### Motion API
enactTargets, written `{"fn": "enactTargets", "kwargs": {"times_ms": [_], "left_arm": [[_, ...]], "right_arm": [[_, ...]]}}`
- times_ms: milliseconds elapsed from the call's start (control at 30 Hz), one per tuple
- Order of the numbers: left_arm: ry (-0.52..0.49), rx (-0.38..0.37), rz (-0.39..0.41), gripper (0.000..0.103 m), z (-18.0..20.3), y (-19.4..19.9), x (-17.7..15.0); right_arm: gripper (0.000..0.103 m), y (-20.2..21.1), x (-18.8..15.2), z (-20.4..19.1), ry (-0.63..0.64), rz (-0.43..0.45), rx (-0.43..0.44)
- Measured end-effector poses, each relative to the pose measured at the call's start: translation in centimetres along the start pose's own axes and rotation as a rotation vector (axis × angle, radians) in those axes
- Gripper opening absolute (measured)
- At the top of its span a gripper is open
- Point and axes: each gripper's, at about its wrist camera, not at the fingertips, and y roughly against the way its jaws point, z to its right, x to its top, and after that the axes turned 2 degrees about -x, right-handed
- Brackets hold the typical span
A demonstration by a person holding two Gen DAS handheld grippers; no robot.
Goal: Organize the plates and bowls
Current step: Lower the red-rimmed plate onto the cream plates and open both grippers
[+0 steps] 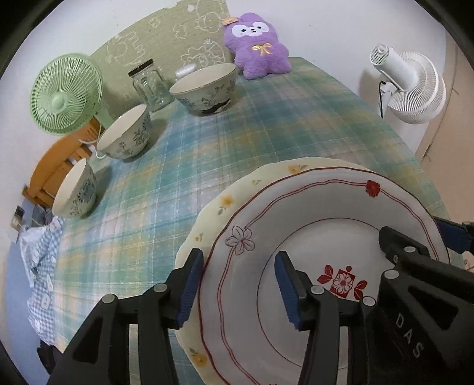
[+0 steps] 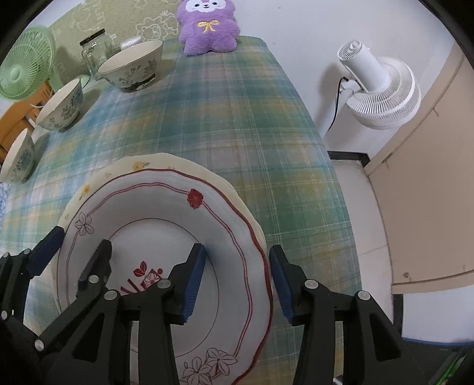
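Note:
A white plate with red line trim lies on top of a cream plate with yellow flowers at the near side of the plaid-covered table. My left gripper is open, its fingers straddling the left rim of the white plate. My right gripper is open, straddling the right rim. Three floral bowls stand along the left: a large one, a middle one and a near one.
A glass jar stands behind the bowls. A purple plush toy sits at the far edge. A green fan stands left of the table, a white fan right of it.

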Motion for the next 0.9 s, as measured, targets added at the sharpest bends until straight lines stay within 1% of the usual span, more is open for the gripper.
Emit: {"fn": "enactTargets", "kwargs": {"times_ms": [67, 133, 200, 267, 333, 400, 433, 467, 533, 567, 767, 900], "left_arm": [[0.003, -0.003, -0.001, 0.051, -0.1, 0.0, 0.0], [0.004, -0.015, -0.001, 0.057, -0.2, 0.0, 0.0], [0.016, -0.052, -0.008, 0.065, -0.4, 0.0, 0.1], [0.028, -0.052, -0.009, 0.066, -0.8, 0.0, 0.2], [0.044, -0.066, -0.02, 0.072, -1.4, -0.1, 0.4], [0.067, -0.097, -0.03, 0.073, -1.9, -0.1, 0.5], [0.073, -0.119, -0.031, 0.076, -2.1, 0.1, 0.6], [0.074, -0.132, -0.027, 0.077, -2.3, 0.4, 0.6], [0.069, -0.151, -0.007, 0.082, -2.8, 1.2, 0.7], [0.071, -0.163, 0.002, 0.083, -3.1, 1.6, 0.7], [0.097, -0.23, 0.034, 0.087, -6.3, 4.0, 1.2], [0.079, -0.243, 0.076, 0.087, -8.9, 5.9, 1.5]], "right_arm": [[0.051, 0.0, 0.0, 0.1, -0.011, -0.002, -0.001], [0.052, 0.0, 0.1, 0.1, -0.019, -0.003, -0.002], [0.061, -0.2, 0.1, -0.1, -0.023, -0.005, 0.012], [0.064, -0.2, 0.2, -0.2, -0.035, -0.004, 0.018], [0.066, -0.2, 0.3, -0.1, -0.053, -0.006, 0.036], [0.072, -0.1, 0.4, 0.1, -0.079, -0.01, 0.06], [0.074, 0.1, 0.4, 0.1, -0.084, -0.009, 0.072], [0.079, 0.4, 0.5, 0.0, -0.083, -0.003, 0.086], [0.082, 1.2, 0.5, -0.4, -0.074, 0.017, 0.094], [0.084, 1.9, 0.5, -0.7, -0.075, 0.028, 0.094], [0.085, 5.4, 0.8, -2.3, -0.093, 0.1, 0.101], [0.085, 8.5, 0.7, -4.4, -0.092, 0.167, 0.073]]}}
